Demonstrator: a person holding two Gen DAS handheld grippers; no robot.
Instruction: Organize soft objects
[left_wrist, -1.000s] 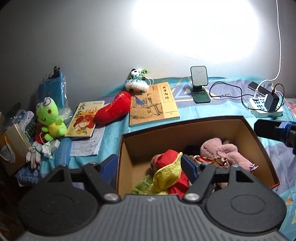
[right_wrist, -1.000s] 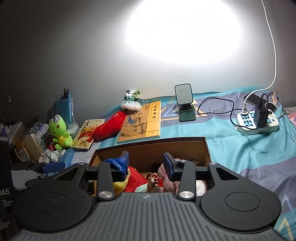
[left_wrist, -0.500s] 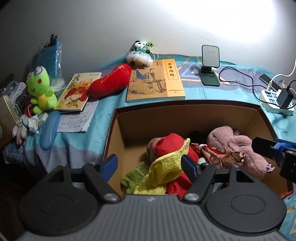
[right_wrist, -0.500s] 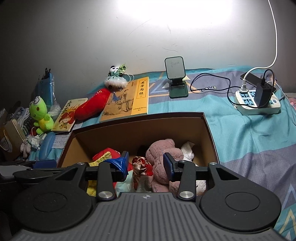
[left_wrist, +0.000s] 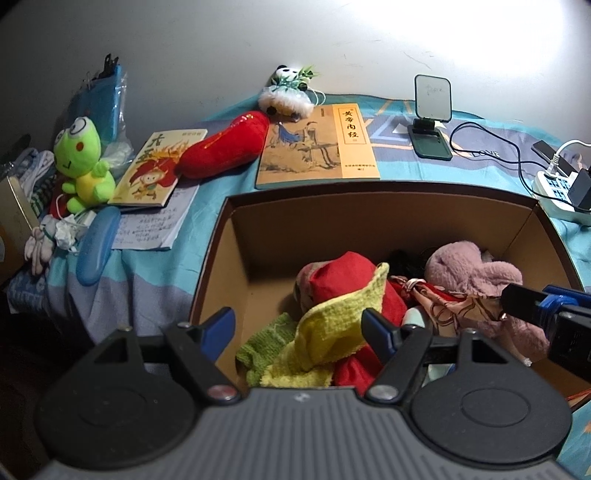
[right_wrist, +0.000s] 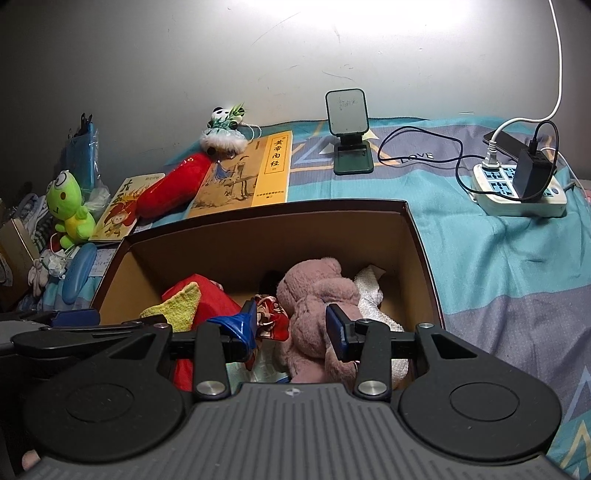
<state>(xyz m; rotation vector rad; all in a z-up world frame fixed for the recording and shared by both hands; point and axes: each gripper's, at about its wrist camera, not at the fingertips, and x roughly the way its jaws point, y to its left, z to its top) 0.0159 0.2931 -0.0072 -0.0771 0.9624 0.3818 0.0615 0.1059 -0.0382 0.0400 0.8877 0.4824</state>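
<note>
An open cardboard box (left_wrist: 369, 190) on the bed holds a pink plush (left_wrist: 469, 269), a yellow cloth (left_wrist: 332, 325), a red soft item (left_wrist: 343, 273), a green cloth (left_wrist: 266, 339) and a patterned red fabric (right_wrist: 271, 317). A white towel (right_wrist: 369, 288) lies behind the plush. My left gripper (left_wrist: 299, 328) hangs open over the yellow cloth, empty. My right gripper (right_wrist: 291, 325) is shut to a narrow gap above the pink plush (right_wrist: 314, 291), gripping nothing. Outside the box lie a green frog plush (left_wrist: 81, 158), a red chili plush (left_wrist: 221, 147) and a small panda toy (left_wrist: 288, 92).
Two books (left_wrist: 317, 144) (left_wrist: 155, 170), a note sheet and a blue case (left_wrist: 96, 247) lie left of and behind the box. A phone stand (right_wrist: 349, 133), cables and a power strip (right_wrist: 517, 188) sit at the back right. Clutter crowds the far left edge.
Both grippers have sunk toward the box, which now looks larger and lower in each view. Neither gripper's jaw gap has changed, and nothing was picked up.
</note>
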